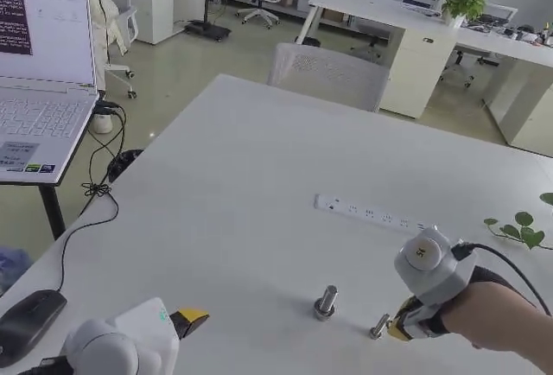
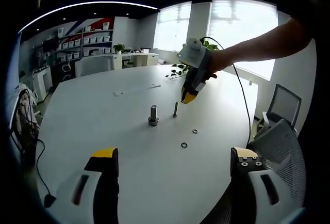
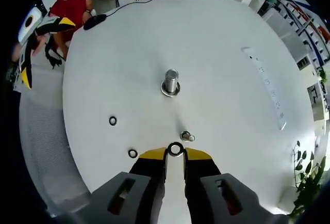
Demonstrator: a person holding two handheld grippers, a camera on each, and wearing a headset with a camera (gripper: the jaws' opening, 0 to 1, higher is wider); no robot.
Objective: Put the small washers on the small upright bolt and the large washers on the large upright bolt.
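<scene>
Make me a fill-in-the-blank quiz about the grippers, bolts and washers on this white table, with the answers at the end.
1. The right gripper is shut on a small washer, close to the ____ bolt.
2. The left gripper is ____ and holds nothing.
3. ____ more washers lie loose on the table.
4. The large bolt stands ____ on the table.

Answers: small, open, two, upright.
</scene>
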